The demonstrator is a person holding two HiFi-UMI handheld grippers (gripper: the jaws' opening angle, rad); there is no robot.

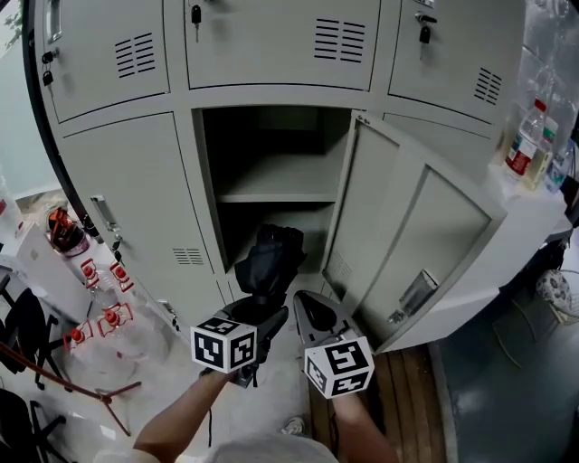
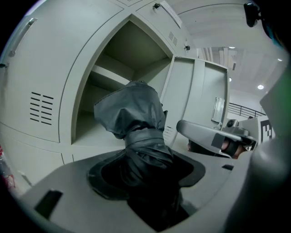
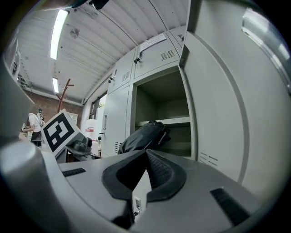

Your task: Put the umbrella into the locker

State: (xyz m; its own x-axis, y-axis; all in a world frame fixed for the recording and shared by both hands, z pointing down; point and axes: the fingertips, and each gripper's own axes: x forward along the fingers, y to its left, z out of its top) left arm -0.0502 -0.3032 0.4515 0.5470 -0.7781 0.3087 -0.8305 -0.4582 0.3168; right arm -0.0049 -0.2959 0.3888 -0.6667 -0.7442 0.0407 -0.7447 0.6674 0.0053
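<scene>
Umbrella (image 1: 269,260), folded into a dark bundle with a strap wound round it, is clamped low down between the jaws of my left hand-held gripper (image 1: 265,313) and points away from me toward the locker (image 1: 188,163). Just beside it on the right, my right hand-held gripper (image 1: 312,312) has its jaws closed together at the tips with nothing between them, and it does not touch the umbrella. Beyond both, the umbrella's far end sits at the mouth of the open compartment, in front of its lower section. I cannot tell whether it is past the sill. A shelf (image 1: 280,193) runs across the compartment above that end. The door (image 1: 407,235) stands wide open to the right, close alongside my right hand-held gripper, and the opening faces the umbrella. Shut locker doors flank the opening and sit above it, with keys (image 1: 196,14) hanging from the upper locks. At the far right, bottles (image 1: 523,143) stand on a white table (image 1: 534,203).
</scene>
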